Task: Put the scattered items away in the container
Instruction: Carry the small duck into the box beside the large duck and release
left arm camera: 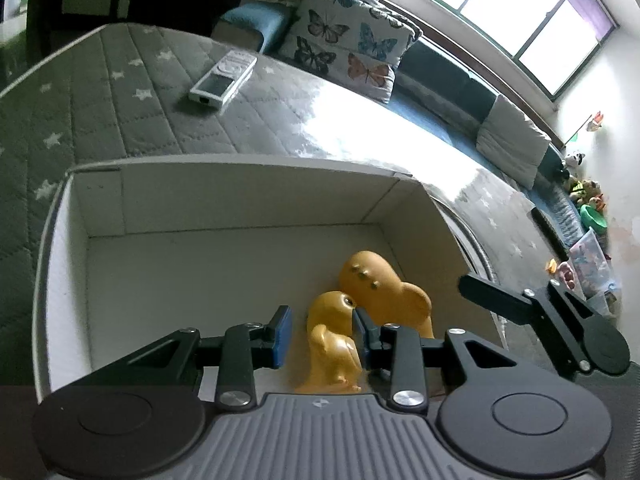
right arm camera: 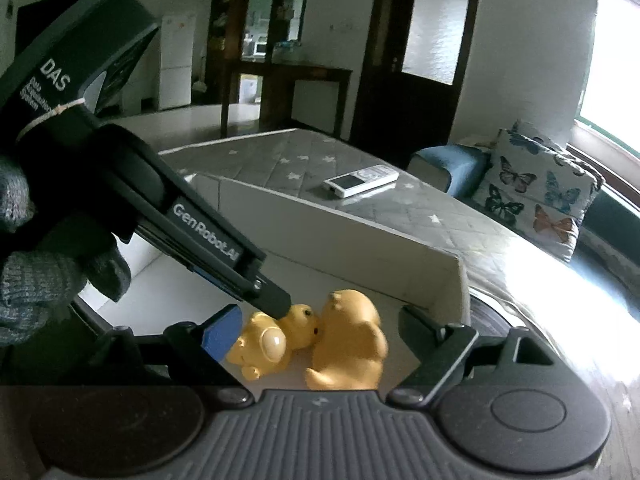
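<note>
A white cardboard box [left arm camera: 240,200] stands on a grey star-quilted bed [left arm camera: 120,112]. Two yellow toy figures lie on its floor. The smaller one [left arm camera: 332,344] is between the blue pads of my left gripper [left arm camera: 322,322]. The right pad touches its head, while the left pad [left arm camera: 283,334] stands clear of it, so the jaws are open. Behind it lies the bigger yellow toy [left arm camera: 380,284]. My right gripper [right arm camera: 320,332] hangs wide open over the box [right arm camera: 340,236], with both the small toy [right arm camera: 272,344] and the bigger toy [right arm camera: 352,340] beyond its fingers. A white remote [left arm camera: 222,78] lies on the quilt outside the box.
A butterfly pillow [left arm camera: 344,40] and a blue cushion [left arm camera: 256,20] sit at the bed's far end under a window. Small toys [left arm camera: 588,200] are piled by the wall. A gloved hand [right arm camera: 40,272] holds the left gripper. A dark wooden table [right arm camera: 288,76] stands beyond the bed.
</note>
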A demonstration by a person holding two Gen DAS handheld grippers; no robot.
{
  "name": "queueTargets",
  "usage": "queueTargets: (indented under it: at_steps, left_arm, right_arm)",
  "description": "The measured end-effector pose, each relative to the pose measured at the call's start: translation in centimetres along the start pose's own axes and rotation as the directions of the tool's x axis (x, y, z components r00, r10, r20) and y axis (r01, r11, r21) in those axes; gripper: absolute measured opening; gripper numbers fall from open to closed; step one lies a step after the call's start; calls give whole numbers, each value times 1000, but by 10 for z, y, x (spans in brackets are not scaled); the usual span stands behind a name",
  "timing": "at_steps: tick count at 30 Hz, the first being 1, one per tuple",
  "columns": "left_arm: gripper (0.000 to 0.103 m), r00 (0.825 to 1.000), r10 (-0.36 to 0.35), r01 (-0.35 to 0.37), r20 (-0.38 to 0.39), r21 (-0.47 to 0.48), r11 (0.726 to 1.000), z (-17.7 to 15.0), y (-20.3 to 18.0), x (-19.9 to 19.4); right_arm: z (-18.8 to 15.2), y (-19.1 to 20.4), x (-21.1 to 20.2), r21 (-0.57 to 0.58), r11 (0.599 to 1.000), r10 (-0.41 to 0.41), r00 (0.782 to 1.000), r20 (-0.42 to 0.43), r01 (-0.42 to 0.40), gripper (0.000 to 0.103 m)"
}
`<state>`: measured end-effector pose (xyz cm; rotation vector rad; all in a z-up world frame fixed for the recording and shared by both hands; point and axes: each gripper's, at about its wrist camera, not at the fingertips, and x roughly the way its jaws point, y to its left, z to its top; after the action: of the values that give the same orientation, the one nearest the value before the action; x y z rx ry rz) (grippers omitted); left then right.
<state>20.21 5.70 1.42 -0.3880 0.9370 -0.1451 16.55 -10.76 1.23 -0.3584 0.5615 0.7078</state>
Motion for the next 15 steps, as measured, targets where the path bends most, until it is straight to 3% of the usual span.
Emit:
queueTargets:
  at_steps: [7, 9, 15]
  left_arm:
    - [36, 999, -2, 0, 37, 40, 999, -9, -12, -17]
    - [36, 999, -8, 6, 48, 49, 999, -13, -16, -24]
    - [36, 997, -11, 5, 78, 78, 997, -29, -26, -40]
  right_arm:
    - [-9, 0, -27, 38, 999, -23, 999, 39, 22, 88]
    - [-14, 2, -35, 44, 999, -32, 998, 50, 30, 95]
    - [-30, 11, -58, 58, 997, -57, 996, 73, 53, 96]
